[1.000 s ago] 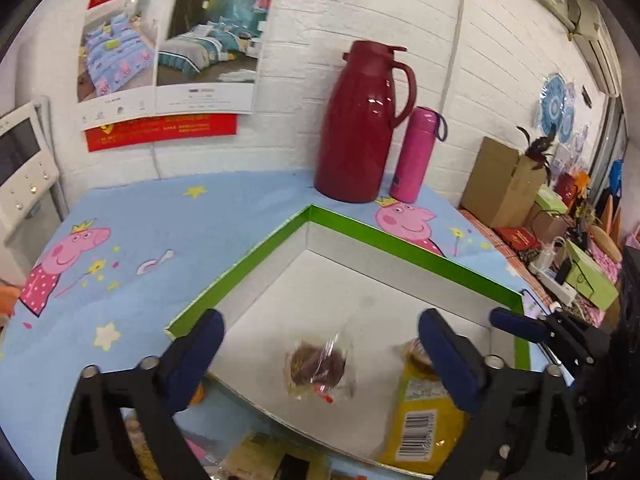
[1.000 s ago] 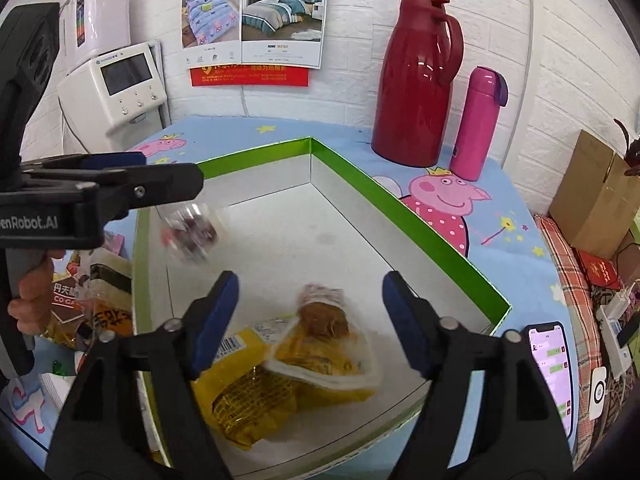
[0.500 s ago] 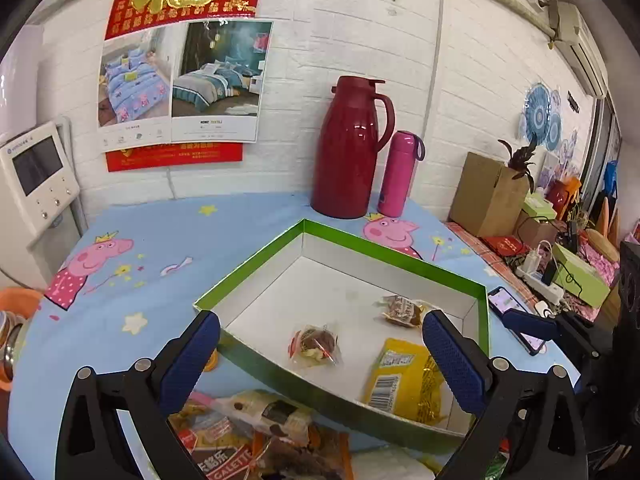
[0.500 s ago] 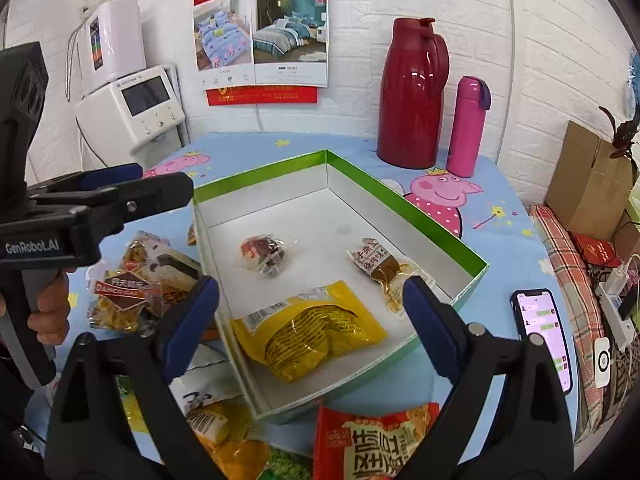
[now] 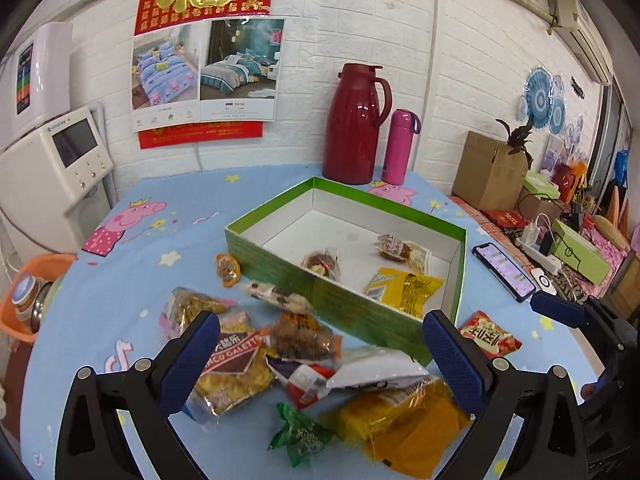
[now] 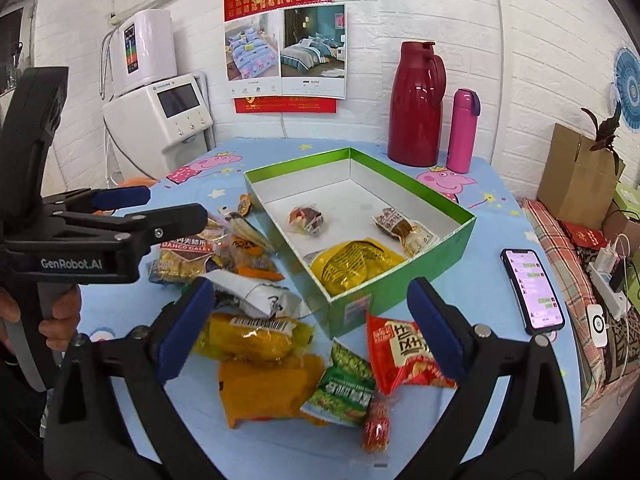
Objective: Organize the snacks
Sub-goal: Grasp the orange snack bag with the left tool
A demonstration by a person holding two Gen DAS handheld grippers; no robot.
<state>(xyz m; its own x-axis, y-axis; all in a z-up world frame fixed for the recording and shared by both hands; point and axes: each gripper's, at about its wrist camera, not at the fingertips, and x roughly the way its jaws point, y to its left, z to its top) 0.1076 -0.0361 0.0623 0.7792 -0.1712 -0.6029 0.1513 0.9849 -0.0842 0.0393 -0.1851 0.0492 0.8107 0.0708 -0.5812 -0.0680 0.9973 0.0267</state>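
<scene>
A: Fingers first: both the left gripper (image 5: 320, 354) and the right gripper (image 6: 308, 330) are spread wide, pinching nothing, hovering over loose snacks on the tabletop (image 6: 488, 280).

B: Why above the pile?

A: Probably choosing the next packet, such as the red packet (image 6: 404, 354). Beyond lies the green box (image 6: 400, 288), already holding the yellow bag (image 6: 352, 266) and two small wrapped snacks.

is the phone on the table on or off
On. The phone lies face up beside the green box, its screen lit with a chat.
</scene>
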